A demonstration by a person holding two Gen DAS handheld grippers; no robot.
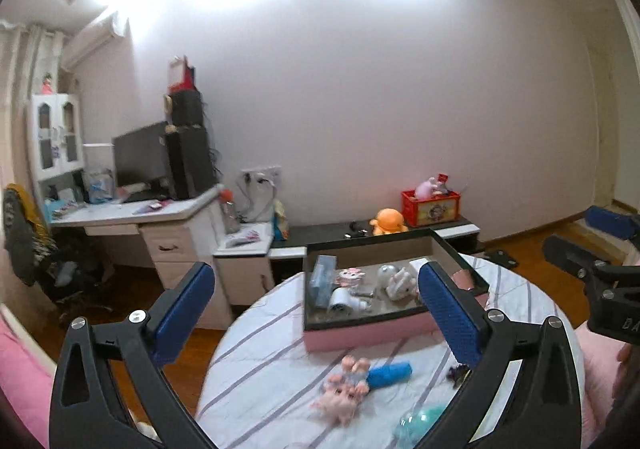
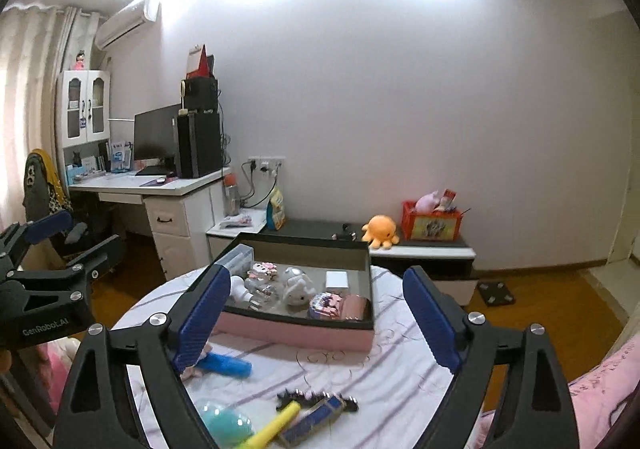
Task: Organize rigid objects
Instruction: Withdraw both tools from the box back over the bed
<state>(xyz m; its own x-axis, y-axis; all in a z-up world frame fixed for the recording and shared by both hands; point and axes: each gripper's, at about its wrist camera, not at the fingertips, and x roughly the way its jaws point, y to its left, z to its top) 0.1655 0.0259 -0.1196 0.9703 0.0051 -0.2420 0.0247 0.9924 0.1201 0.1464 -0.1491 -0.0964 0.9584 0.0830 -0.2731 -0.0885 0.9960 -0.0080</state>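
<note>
We held the left gripper [image 1: 316, 313] and right gripper [image 2: 312, 313] released at lower frame; the pink box [image 2: 296, 331] sat mid-frame on the surface [image 2: 400, 377].

Left wrist view motion-blurred throughout.
- Pink doll [image 1: 344, 395]: blurred, features unreadable.
- Teal ball [image 1: 420, 419]: smeared, part hidden behind left gripper [image 1: 316, 303] finger.
- Small dark item [image 1: 458, 373]: mostly hidden by same finger, kind unclear.
- Pink box [image 1: 360, 335]: right corner covered by blue pad; contents indistinct.
- Right gripper [image 1: 588, 233]: cut off by right frame edge.

Right wrist view:
- Blue cylinder [image 2: 228, 365]: left end behind blue pad.
- Yellow stick [image 2: 276, 427]: lower end hidden behind gripper frame.
- Small dark items on low cabinet [image 2: 346, 232]: too small to identify.
</note>
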